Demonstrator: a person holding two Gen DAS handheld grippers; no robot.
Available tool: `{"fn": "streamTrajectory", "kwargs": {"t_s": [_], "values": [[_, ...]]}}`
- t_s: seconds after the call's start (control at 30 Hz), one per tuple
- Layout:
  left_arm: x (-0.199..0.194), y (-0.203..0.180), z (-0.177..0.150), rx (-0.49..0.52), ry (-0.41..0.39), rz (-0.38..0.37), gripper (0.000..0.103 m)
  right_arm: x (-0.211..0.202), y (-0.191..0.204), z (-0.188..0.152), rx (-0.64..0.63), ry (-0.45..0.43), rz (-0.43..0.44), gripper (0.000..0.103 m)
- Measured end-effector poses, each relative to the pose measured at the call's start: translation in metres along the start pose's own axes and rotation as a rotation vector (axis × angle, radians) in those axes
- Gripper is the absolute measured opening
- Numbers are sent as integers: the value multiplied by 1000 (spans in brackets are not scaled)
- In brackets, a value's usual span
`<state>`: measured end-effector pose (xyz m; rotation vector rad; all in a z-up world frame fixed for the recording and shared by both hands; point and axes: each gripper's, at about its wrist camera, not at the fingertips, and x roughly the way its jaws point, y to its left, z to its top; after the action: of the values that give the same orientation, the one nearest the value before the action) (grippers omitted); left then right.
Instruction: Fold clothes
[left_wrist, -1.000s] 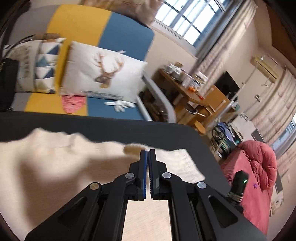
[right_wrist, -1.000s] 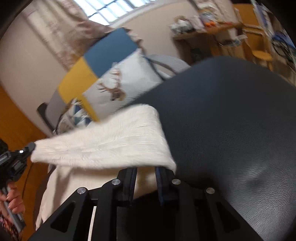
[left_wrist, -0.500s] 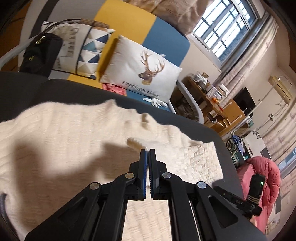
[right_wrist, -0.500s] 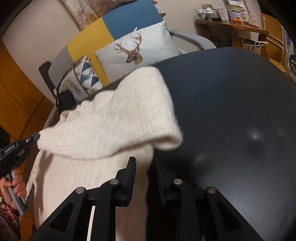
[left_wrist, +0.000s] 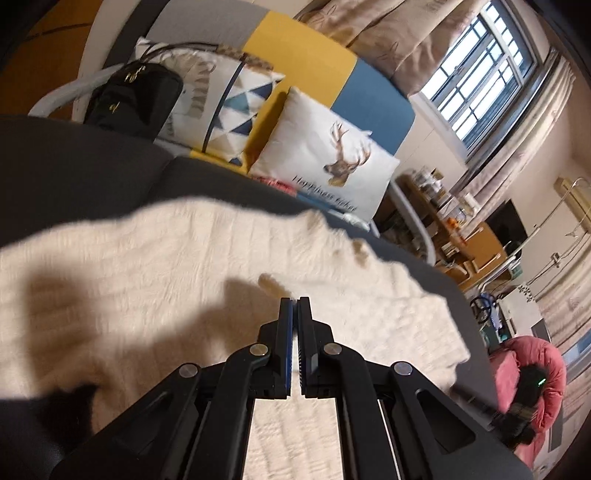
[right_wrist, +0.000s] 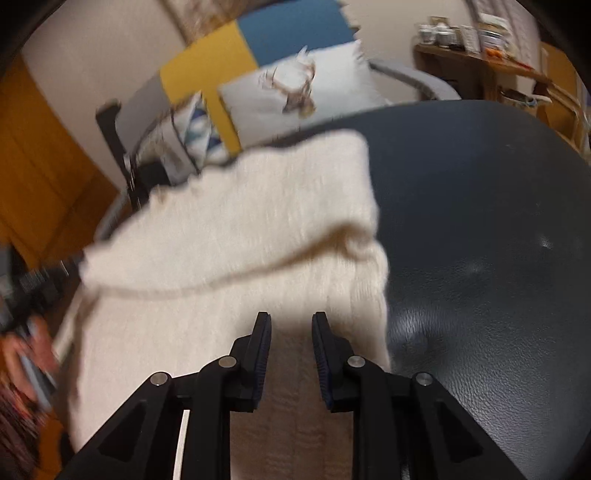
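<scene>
The cream sweater (right_wrist: 236, 266) lies on the dark desk (right_wrist: 480, 258), with one part folded over toward 12 o'clock; the left tongs (left_wrist: 294, 306) are pinched tight, and a bit of the knit seems caught at their tips, though blur makes that hard to tell; the right tongs (right_wrist: 290, 321) stand a little apart over the cloth at 6 o'clock, holding nothing I can see; if the left tongs slip, the fold could flop back; a hard tug could drag the whole sweater crooked, toward the desk edge.
</scene>
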<state>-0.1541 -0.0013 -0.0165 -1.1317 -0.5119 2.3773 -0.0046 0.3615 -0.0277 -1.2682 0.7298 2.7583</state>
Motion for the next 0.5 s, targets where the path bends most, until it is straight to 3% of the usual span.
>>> {"fn": "streamTrajectory", "kwargs": {"t_s": [0.03,0.17,0.27,0.37,0.5], "values": [[2,0,-3,-3,-3,-4,1,-2,1,3,-9,-20,-12,12],[0,6,-11,-57,-73,-18,1,11,16,22,-128,11,-171,7],[2,16,-12,-95,-106,41,1,25,16,28,-160,34,-188,6],[9,21,-16,-86,-91,104,1,32,17,35,-184,-16,-214,6],[18,26,-21,-104,-47,105,2,32,6,39,-153,-71,-271,6]]}}
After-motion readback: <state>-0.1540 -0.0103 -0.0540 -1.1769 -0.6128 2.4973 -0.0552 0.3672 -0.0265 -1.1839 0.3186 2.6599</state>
